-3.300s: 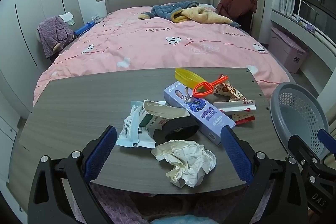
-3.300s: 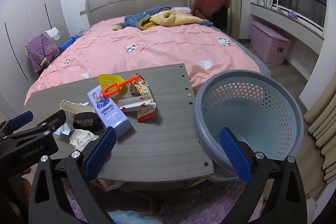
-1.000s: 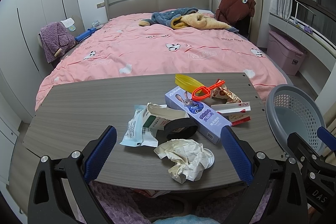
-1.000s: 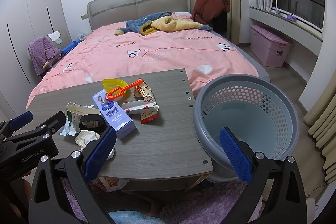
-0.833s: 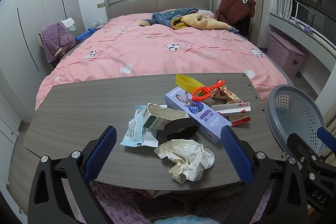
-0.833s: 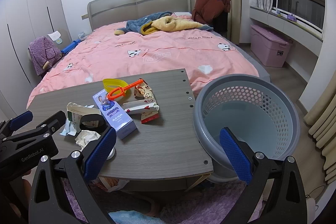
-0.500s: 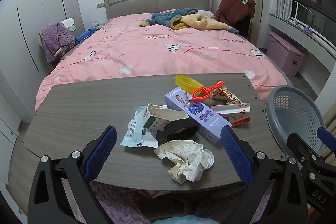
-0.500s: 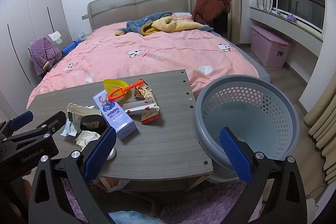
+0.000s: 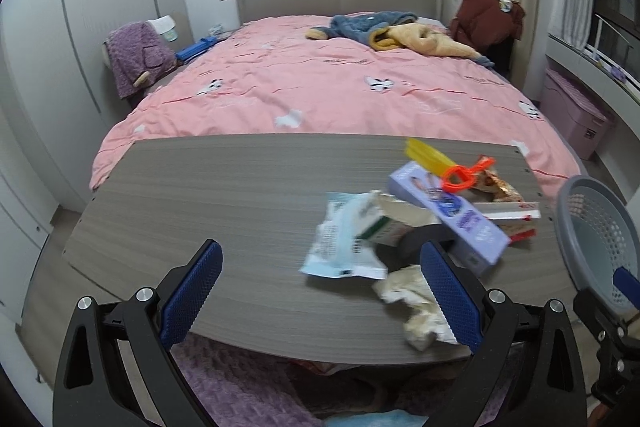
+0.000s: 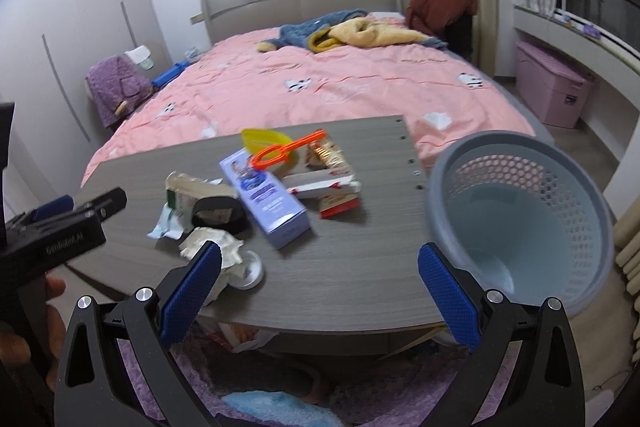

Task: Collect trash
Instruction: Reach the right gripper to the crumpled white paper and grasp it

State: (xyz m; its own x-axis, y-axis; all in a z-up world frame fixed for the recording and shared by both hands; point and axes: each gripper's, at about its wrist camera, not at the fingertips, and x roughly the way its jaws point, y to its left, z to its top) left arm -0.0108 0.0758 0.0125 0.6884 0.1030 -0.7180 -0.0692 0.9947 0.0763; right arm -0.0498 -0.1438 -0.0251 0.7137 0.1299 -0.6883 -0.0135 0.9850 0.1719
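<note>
The left gripper (image 9: 320, 295) is held spread and empty over bare table (image 9: 224, 195), left of the trash pile (image 10: 256, 195), presumably leaving room. The right gripper (image 10: 318, 289) is likewise spread, poised low at the near edge between crumpled paper (image 10: 218, 253) and basket (image 10: 520, 219), nothing collected yet.

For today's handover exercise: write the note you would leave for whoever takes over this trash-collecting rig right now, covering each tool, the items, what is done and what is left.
Left tool: open, holding nothing, above the near edge of the grey wooden table.
Right tool: open, holding nothing, between the trash pile and the grey perforated plastic basket.
Crumpled white paper wad, purple cartoon carton, black tape roll and red-and-white snack wrappers all lie on the table.
Done: nothing; the basket looks empty.
Left: everything, probably the paper wad first.
</note>
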